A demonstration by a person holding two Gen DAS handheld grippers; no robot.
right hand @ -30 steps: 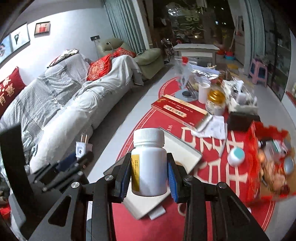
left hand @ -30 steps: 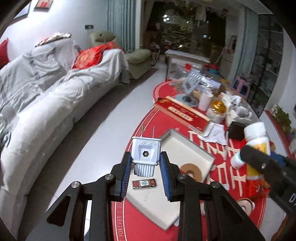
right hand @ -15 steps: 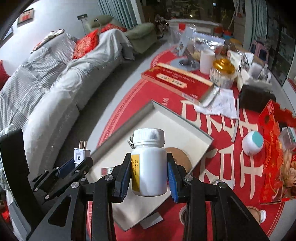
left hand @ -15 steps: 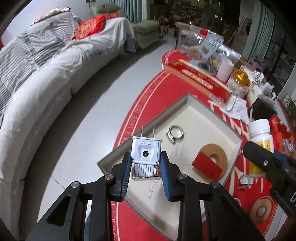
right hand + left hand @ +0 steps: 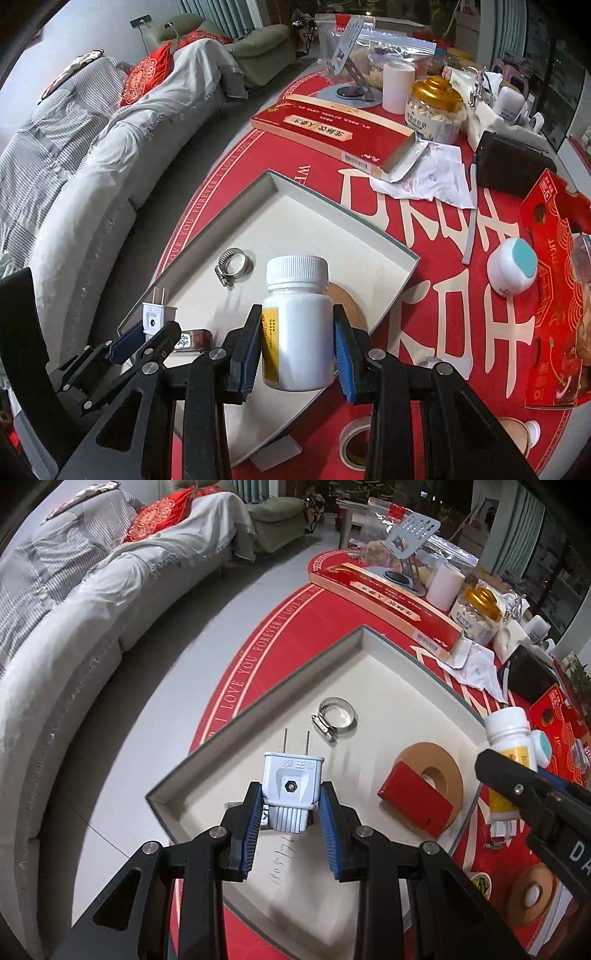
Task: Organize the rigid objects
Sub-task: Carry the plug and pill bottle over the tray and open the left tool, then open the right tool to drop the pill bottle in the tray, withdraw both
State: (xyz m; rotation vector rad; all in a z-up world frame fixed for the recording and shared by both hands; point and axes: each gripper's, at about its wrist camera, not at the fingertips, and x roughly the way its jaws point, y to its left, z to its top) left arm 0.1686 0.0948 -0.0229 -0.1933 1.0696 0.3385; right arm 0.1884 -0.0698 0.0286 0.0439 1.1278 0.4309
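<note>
My left gripper (image 5: 291,808) is shut on a white two-pin plug (image 5: 292,788), held above the near corner of a shallow cream tray (image 5: 406,672). In the tray lie a metal hose clamp (image 5: 335,716), a brown tape ring (image 5: 443,775) with a red block (image 5: 415,805) on it, and a small card partly hidden under the plug. My right gripper (image 5: 297,349) is shut on a white pill bottle (image 5: 297,328), upright above the tray's (image 5: 332,210) near right side. The plug (image 5: 157,317) and clamp (image 5: 233,264) also show there.
The tray sits on a red round table (image 5: 443,206). A long red box (image 5: 332,136), a gold-lidded jar (image 5: 436,107), a white cup (image 5: 397,86), a black case (image 5: 513,166), a red carton (image 5: 557,288), a small white jar (image 5: 511,267) and tape rolls (image 5: 532,893) surround it. A grey sofa (image 5: 74,602) stands left.
Both grippers have moved forward and down over the tray with their objects still held. The tray and its contents now fill more of both views.
</note>
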